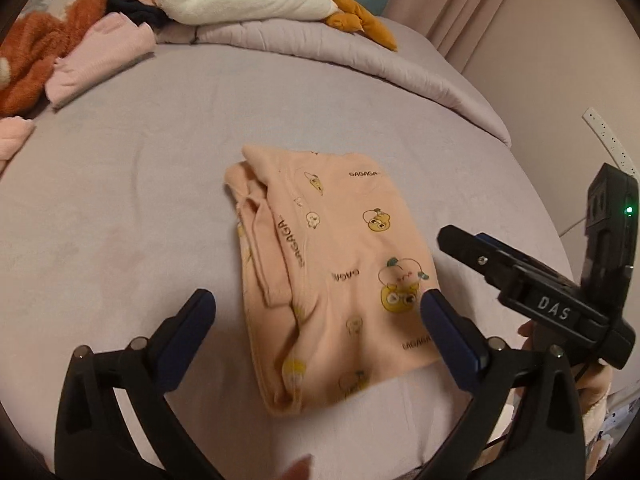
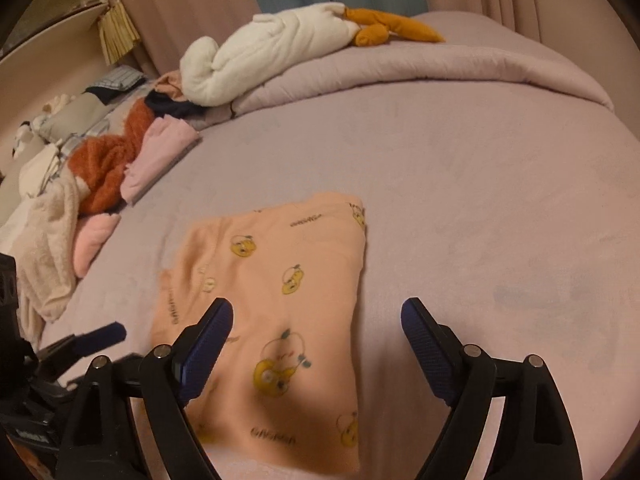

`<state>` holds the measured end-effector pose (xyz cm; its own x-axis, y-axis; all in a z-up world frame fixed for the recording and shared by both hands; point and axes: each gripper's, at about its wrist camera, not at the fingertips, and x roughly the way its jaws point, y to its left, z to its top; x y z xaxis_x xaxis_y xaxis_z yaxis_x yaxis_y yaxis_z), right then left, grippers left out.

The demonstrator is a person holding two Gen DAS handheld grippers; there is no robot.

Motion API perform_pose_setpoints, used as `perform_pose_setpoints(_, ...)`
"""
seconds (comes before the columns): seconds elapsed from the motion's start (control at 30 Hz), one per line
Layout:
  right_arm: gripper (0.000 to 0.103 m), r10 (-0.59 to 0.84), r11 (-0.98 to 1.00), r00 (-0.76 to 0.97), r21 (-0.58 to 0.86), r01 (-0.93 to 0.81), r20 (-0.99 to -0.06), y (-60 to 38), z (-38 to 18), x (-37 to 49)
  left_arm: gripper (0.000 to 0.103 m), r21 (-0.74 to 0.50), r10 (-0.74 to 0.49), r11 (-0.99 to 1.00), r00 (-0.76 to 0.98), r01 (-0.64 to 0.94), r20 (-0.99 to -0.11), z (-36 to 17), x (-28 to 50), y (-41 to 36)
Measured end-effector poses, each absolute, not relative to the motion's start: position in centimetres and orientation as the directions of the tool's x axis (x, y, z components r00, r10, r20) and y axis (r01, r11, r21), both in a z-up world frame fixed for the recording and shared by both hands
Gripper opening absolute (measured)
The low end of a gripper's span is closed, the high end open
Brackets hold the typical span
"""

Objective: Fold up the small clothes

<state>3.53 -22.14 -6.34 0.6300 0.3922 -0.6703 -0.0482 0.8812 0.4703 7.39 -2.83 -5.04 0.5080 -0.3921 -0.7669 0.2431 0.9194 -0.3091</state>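
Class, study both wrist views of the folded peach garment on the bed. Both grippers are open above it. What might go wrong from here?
1. The peach garment has loose layered edges on its left side; a pinch by the left gripper may catch only the top layer and undo the fold.
2. The right gripper straddles the garment's right edge, so closing could also bunch the bedsheet.
3. The two grippers sit close together and might collide.

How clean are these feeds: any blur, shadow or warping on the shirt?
Left wrist: shirt mostly sharp, print readable, soft near the bottom edge; fisheye bends the bed. Right wrist: shirt blurred, lettering smeared, gripper shadow across its near half.
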Motion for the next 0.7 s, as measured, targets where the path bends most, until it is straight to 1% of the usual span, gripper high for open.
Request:
perform_pose_setpoints(0.17,0.086,0.330,0.909,0.656,0.417,-0.027,-0.678,-22.1,-5.1,1.9,0.102,-0.284,-0.354,0.935,0.552,0.211,-0.755,-3.8,5.5,-2.3)
perform_pose_setpoints(0.3,0.086,0.290,0.920,0.670,0.391,0.001,-0.684,-22.3,-4.4,0.7,0.102,-0.262,-0.335,0.942,0.573,0.210,-0.748,-3.9,3.9,-1.7)
perform_pose_setpoints(0.4,0.086,0.234,0.933,0.689,0.358,0.040,-0.686,-22.2,-4.0,-0.1,0.102,-0.273,-0.339,0.941,0.562,0.200,-0.754,-4.3,3.2,-1.3)
perform_pose_setpoints(0.7,0.086,0.225,0.940,0.688,0.340,0.033,-0.690,-21.2,-3.9,-1.5,0.102,-0.271,-0.324,0.946,0.577,0.179,-0.750,-4.3,1.9,-0.6)
